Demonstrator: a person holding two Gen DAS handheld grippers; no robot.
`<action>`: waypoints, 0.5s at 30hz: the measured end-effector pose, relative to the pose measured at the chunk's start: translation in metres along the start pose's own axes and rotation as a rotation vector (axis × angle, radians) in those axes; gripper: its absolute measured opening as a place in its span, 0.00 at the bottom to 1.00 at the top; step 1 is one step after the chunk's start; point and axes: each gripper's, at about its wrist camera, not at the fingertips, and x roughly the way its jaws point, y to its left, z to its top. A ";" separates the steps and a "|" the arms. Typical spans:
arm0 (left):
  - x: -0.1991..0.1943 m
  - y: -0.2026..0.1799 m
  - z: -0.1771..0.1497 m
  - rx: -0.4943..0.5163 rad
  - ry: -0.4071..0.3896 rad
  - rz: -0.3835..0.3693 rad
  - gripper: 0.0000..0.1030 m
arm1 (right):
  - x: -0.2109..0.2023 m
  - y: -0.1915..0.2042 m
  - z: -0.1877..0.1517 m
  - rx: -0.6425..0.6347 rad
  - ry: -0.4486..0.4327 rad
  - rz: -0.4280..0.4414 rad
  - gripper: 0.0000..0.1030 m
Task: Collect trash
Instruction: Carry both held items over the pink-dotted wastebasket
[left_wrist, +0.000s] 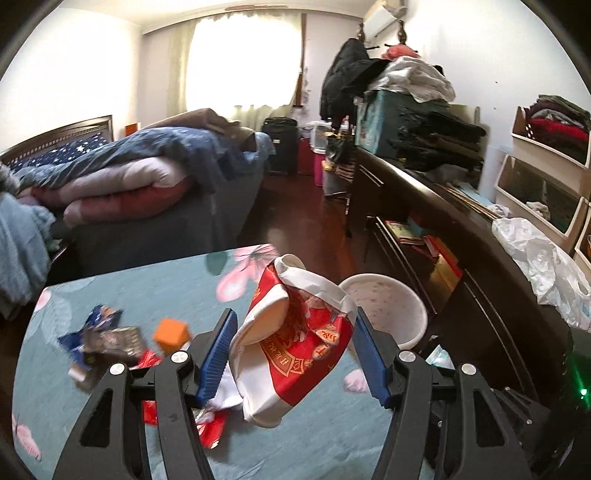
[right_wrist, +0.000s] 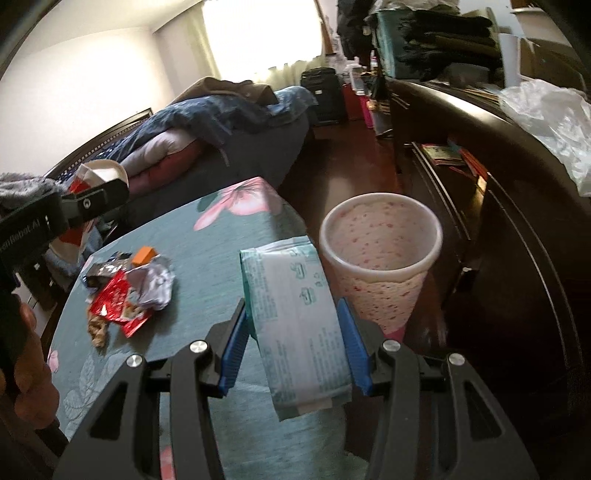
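Observation:
My left gripper (left_wrist: 295, 339) is shut on a crumpled red and white paper bag (left_wrist: 295, 332), held above the teal floral tablecloth (left_wrist: 147, 295). My right gripper (right_wrist: 291, 339) is shut on a pale green tissue pack (right_wrist: 295, 317), just left of the speckled white waste bin (right_wrist: 380, 251), which also shows in the left wrist view as the waste bin (left_wrist: 384, 306) off the table's right edge. More trash lies on the table: a red wrapper (right_wrist: 118, 302), a silver wrapper (right_wrist: 155, 284), a small orange box (left_wrist: 171, 334) and dark wrappers (left_wrist: 107, 339). The left gripper (right_wrist: 92, 199) appears at the far left of the right wrist view.
A dark wooden dresser (left_wrist: 480, 277) with a white plastic bag (left_wrist: 546, 266) on top runs along the right. A bed (left_wrist: 147, 184) piled with quilts stands behind the table. A hand (right_wrist: 26, 369) shows at the left edge.

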 end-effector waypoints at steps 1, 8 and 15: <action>0.003 -0.005 0.002 0.007 -0.001 -0.008 0.61 | 0.001 -0.004 0.001 0.004 -0.002 -0.005 0.47; 0.033 -0.034 0.015 0.045 0.024 -0.046 0.61 | 0.012 -0.038 0.010 0.044 -0.016 -0.053 0.48; 0.080 -0.067 0.025 0.102 0.056 -0.038 0.61 | 0.039 -0.073 0.024 0.072 -0.019 -0.101 0.48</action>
